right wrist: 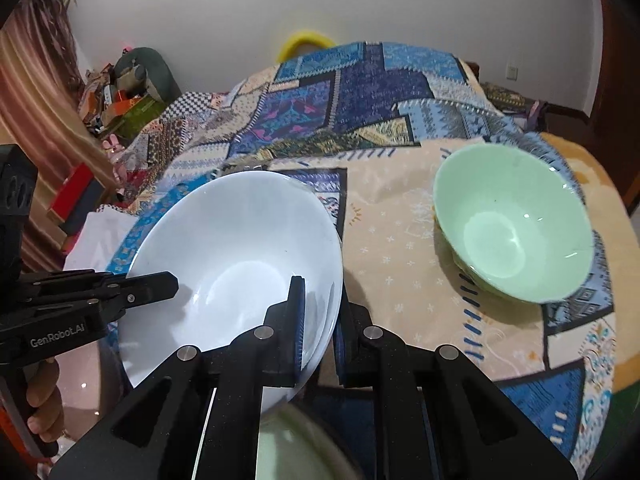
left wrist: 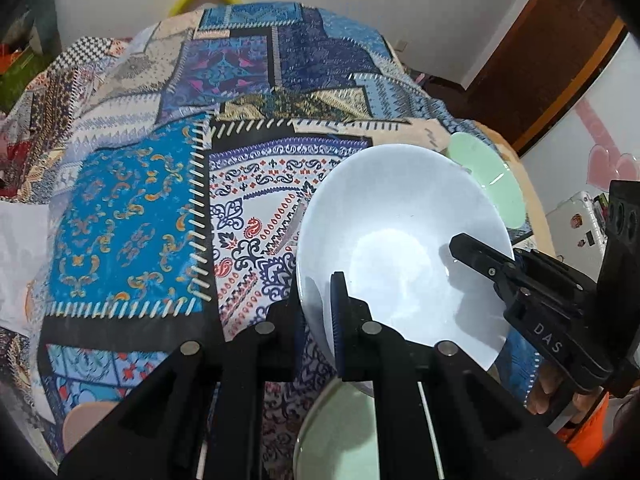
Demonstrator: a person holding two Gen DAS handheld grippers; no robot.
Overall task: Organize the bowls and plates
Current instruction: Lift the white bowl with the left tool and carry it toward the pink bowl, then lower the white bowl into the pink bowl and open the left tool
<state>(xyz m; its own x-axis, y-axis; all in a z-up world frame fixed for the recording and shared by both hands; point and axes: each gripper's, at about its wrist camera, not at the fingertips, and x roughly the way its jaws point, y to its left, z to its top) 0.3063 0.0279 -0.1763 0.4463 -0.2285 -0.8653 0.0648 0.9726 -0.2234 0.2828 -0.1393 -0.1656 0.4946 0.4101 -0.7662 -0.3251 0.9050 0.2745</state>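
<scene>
From the left wrist you had your left gripper [left wrist: 318, 320] clamped on the white bowl's [left wrist: 400, 248] near rim above the patterned cloth [left wrist: 132, 208], and from the right wrist your right gripper [right wrist: 320, 328] pinched its opposite rim, the green bowl [right wrist: 512, 220] resting well apart.

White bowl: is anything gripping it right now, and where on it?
Yes. Both grippers hold the white bowl by its rim: the left gripper clamps the near-left edge, the right gripper the near-right edge, one finger inside, one outside.
</scene>
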